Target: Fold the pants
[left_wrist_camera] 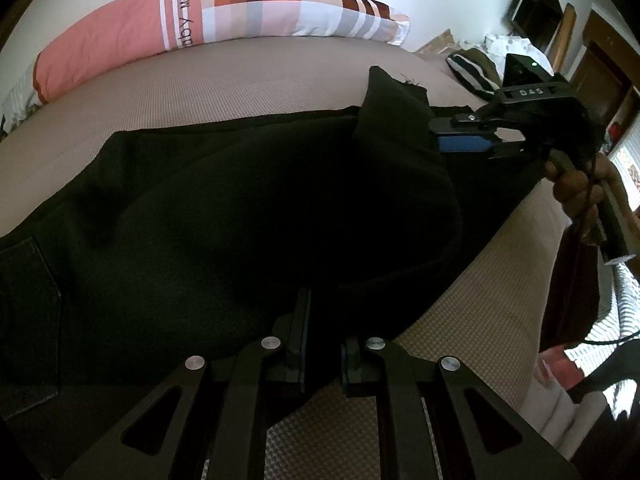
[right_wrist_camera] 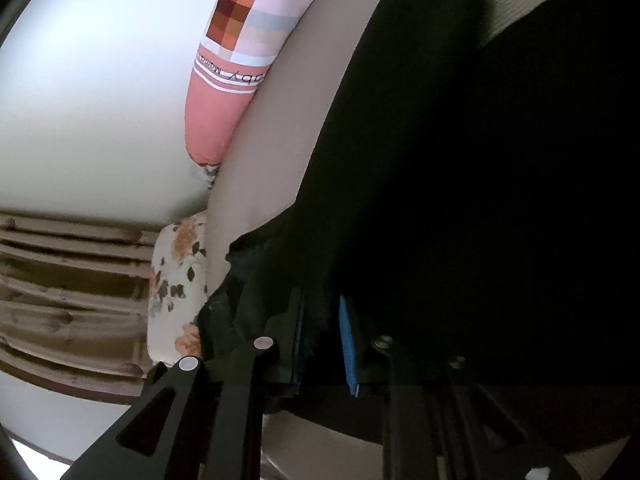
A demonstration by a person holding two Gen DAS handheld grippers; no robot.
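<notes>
Black pants (left_wrist_camera: 224, 208) lie spread across a beige bed (left_wrist_camera: 200, 88), a back pocket at the left edge. My left gripper (left_wrist_camera: 322, 320) is shut on the pants' near edge. My right gripper (left_wrist_camera: 440, 136), seen at the right of the left wrist view with blue pads, is shut on a lifted leg end whose hem stands up. In the right wrist view the black cloth (right_wrist_camera: 400, 160) runs between the fingers of the right gripper (right_wrist_camera: 324, 332); the frayed hem is at the top.
A pink and checked pillow (left_wrist_camera: 200, 20) lies along the bed's far side against a white wall; it also shows in the right wrist view (right_wrist_camera: 240, 60). Clothes and a dark cabinet (left_wrist_camera: 536, 8) are at far right. A floral cushion (right_wrist_camera: 176, 272) and slatted wood sit left.
</notes>
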